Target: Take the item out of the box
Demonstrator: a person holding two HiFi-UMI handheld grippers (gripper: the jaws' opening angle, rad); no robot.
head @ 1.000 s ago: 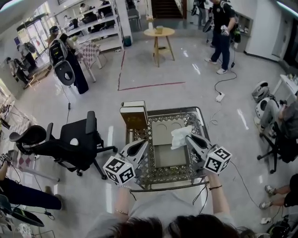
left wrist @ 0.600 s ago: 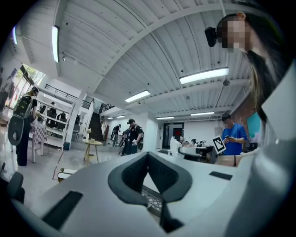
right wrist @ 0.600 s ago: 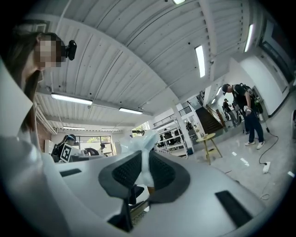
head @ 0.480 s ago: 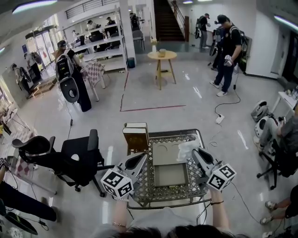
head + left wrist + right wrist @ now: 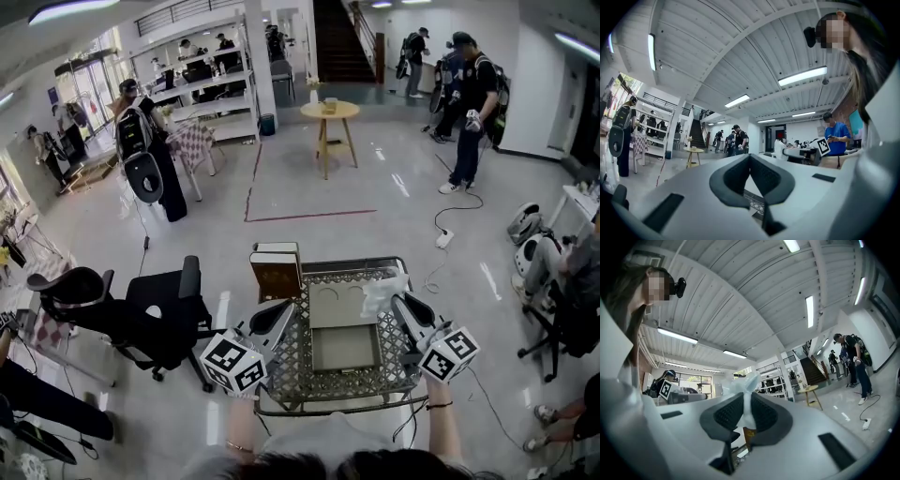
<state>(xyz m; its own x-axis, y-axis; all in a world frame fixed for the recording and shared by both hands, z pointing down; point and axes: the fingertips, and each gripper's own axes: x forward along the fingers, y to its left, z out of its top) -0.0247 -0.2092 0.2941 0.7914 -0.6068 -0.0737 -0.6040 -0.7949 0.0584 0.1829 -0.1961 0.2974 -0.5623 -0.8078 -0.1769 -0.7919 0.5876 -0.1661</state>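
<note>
Right gripper [image 5: 743,399]: fingers [image 5: 765,414] pinch narrowly on a white bag [image 5: 749,379], held over the right edge of the open box [image 5: 343,330] on the mesh surface [image 5: 298,364]. Left gripper [image 5: 750,158]: fingers [image 5: 735,177] closed together, empty.

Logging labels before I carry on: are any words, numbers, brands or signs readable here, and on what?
No words or numbers can be read in any view.
Cube on the left gripper and cube on the right gripper: black-and-white square patterns, no letters.
Card beside the person in blue: a similar pattern, no letters.
Brown box: a reddish mark, too blurred to read.
</note>
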